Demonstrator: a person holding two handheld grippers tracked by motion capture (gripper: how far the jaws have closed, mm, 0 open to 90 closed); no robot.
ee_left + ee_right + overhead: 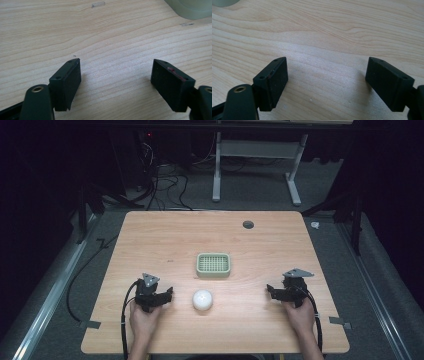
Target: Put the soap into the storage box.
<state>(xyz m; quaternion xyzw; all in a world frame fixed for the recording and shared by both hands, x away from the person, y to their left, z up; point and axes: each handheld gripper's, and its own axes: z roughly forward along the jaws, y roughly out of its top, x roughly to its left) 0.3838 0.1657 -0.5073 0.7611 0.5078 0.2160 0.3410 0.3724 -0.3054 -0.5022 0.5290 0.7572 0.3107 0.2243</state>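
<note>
Work judged not yet begun: white round object (202, 299) left untouched just in front of the green slotted tray (213, 264), flanked by left tongs (168, 295) and right tongs (270, 290), both held apart, empty.

The table (165, 240) is pale wood with a wavy brown grain, and a small dark grey round spot (248, 224) sits near its far edge. On it a pale green tray (213, 264) carries a grid of small holes, and a plain white round object (202, 299) lies in front. The left gripper (170, 293) and right gripper (269, 290) are matt black, each with a grey three-cornered plate and a black cable; a reddish smear marks one jaw in the left gripper view.
</note>
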